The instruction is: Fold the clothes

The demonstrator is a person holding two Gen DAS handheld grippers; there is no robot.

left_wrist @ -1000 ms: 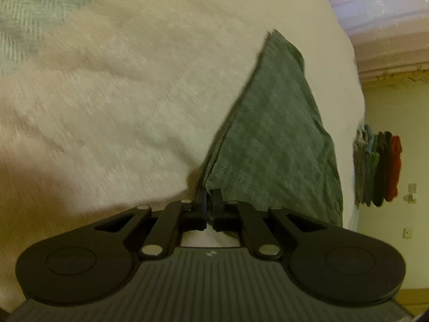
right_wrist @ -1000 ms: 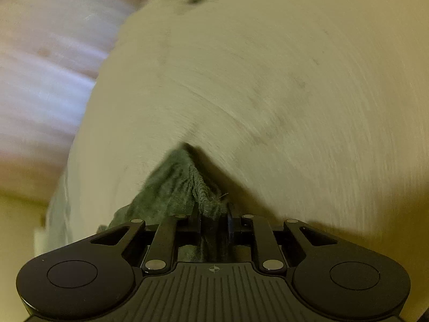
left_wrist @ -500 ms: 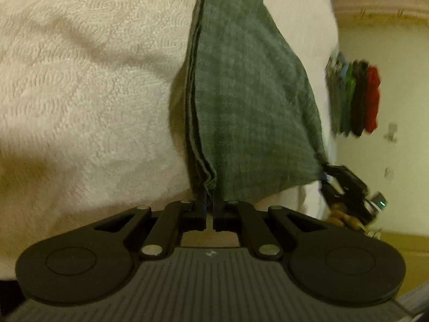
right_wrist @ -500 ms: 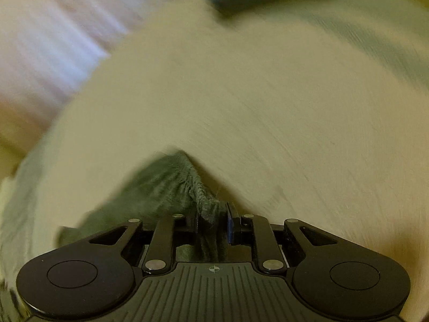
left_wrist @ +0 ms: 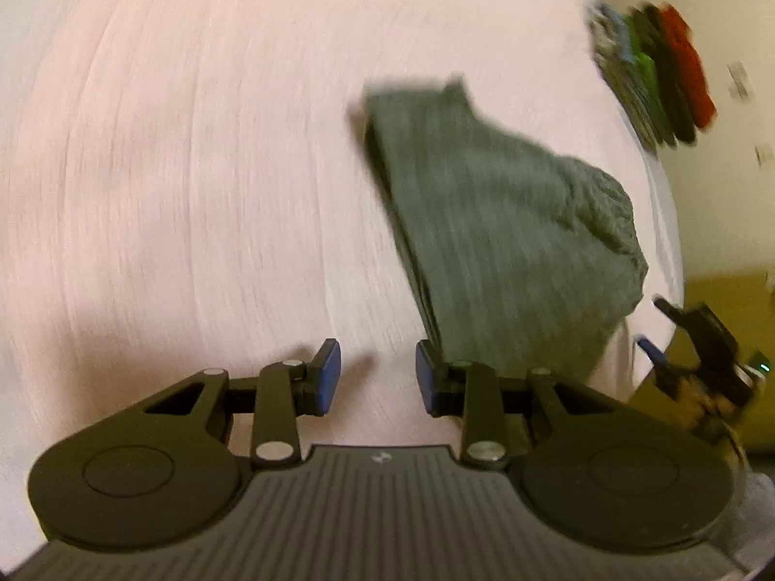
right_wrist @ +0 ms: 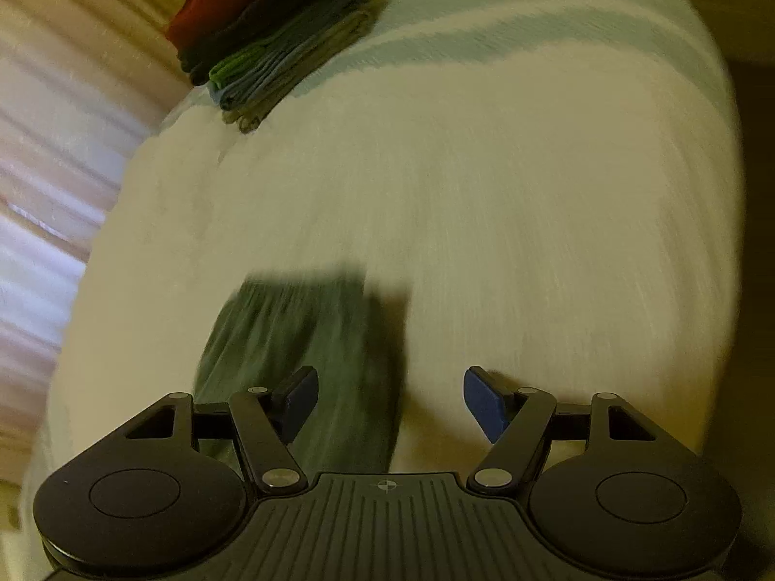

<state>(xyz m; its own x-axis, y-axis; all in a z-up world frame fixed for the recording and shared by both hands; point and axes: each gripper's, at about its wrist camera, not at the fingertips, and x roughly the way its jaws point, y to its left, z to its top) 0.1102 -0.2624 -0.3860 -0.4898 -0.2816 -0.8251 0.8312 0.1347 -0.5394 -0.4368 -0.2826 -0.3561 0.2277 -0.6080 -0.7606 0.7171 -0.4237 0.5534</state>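
We are no longer gripping the cloth (left_wrist: 508, 242): left tongs (left_wrist: 373, 375) and right tongs (right_wrist: 390, 402) are both gaping wide, empty, above the bed (right_wrist: 533, 193).

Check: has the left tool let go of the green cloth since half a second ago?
Yes. The left tool is open and empty, and the green cloth lies released on the white bedspread.

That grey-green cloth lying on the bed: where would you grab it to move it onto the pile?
Probably the grey-green cloth by its long folded edge on the left, near the left gripper. The layers stack neatly there; the opposite side looks bunched. Coming in low over the bedspread should catch all the layers.
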